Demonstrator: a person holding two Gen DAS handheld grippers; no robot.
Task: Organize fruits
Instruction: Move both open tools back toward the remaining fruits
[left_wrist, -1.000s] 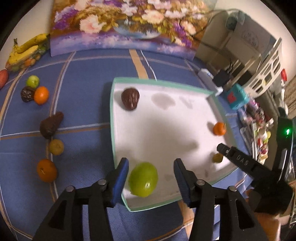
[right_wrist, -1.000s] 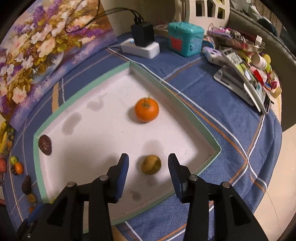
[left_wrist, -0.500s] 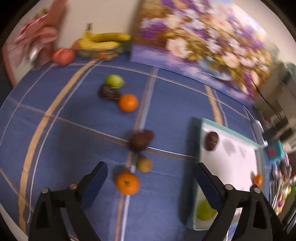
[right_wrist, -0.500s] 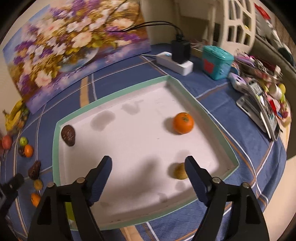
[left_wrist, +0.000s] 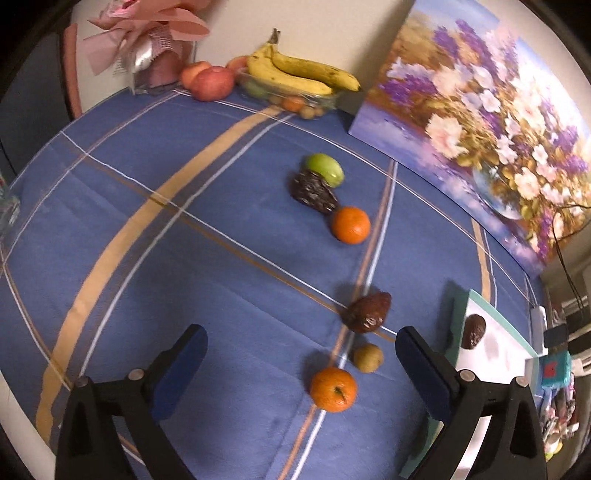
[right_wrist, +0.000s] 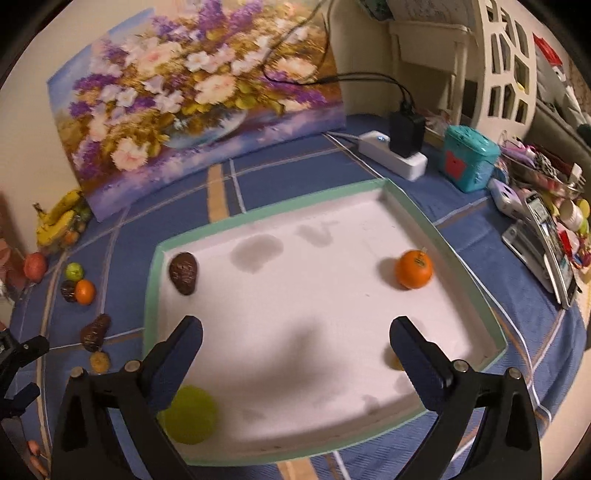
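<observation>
My left gripper (left_wrist: 301, 373) is open and empty above the blue cloth, just over an orange (left_wrist: 333, 389) and a small yellow-brown fruit (left_wrist: 368, 357). Farther out lie a dark brown fruit (left_wrist: 367, 312), another orange (left_wrist: 350, 225), a dark wrinkled fruit (left_wrist: 312, 191) and a green fruit (left_wrist: 325, 169). My right gripper (right_wrist: 295, 363) is open and empty over the white tray (right_wrist: 150, 291), which holds a green fruit (right_wrist: 192, 413), a brown fruit (right_wrist: 183, 272), an orange (right_wrist: 413, 269) and a small yellow fruit (right_wrist: 394, 362) partly hidden by my right finger.
Bananas (left_wrist: 295, 72) on a clear dish and red apples (left_wrist: 210, 79) sit at the table's far edge beside a flower painting (left_wrist: 480, 122). A power strip (right_wrist: 391, 155), a teal box (right_wrist: 469, 162) and clutter (right_wrist: 546, 229) stand right of the tray.
Both grippers opened wide and let go: the left left the green fruit in the tray and swung left over the loose fruits; the right left the small yellow fruit and pulled back.
</observation>
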